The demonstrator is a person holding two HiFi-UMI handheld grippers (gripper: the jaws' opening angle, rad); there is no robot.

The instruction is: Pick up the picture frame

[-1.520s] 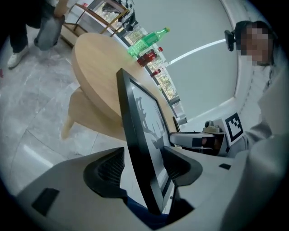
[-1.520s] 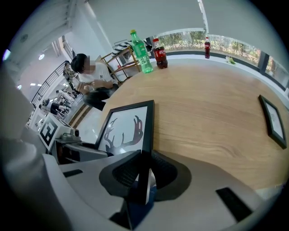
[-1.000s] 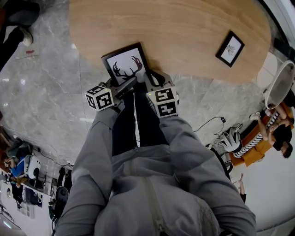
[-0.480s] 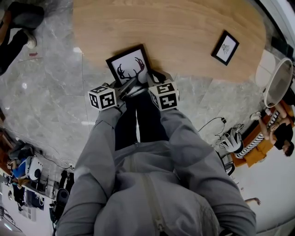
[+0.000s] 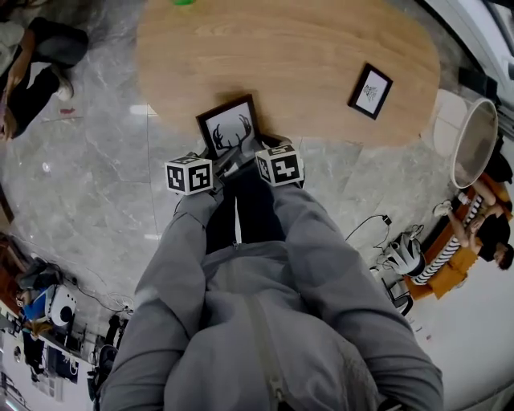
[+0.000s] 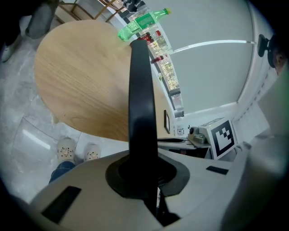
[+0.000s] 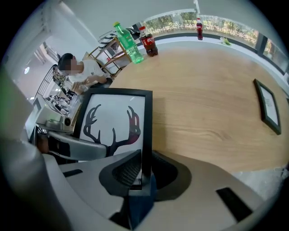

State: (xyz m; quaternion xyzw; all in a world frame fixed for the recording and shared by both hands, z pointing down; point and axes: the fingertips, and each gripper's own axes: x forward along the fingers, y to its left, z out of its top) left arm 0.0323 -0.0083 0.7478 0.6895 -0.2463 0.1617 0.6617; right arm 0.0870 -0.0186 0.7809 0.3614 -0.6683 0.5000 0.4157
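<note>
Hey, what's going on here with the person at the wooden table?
A person standing at the wooden table holds a gripper in each hand, and both are clamped on the black picture frame with the antler print. The left gripper grips its left side and the right gripper its right side, at the table's near edge. The frame looks tipped up off the wood. A smaller frame lies flat farther to the right, untouched.

You stood on a glossy grey marble-tile floor (image 5: 96, 160) that carried bright reflections, facing a large oval table of pale wood (image 5: 305, 64). Beyond its far edge ran a long window band (image 7: 180, 19) showing greenery, below a plain pale wall (image 7: 104, 13).
</note>
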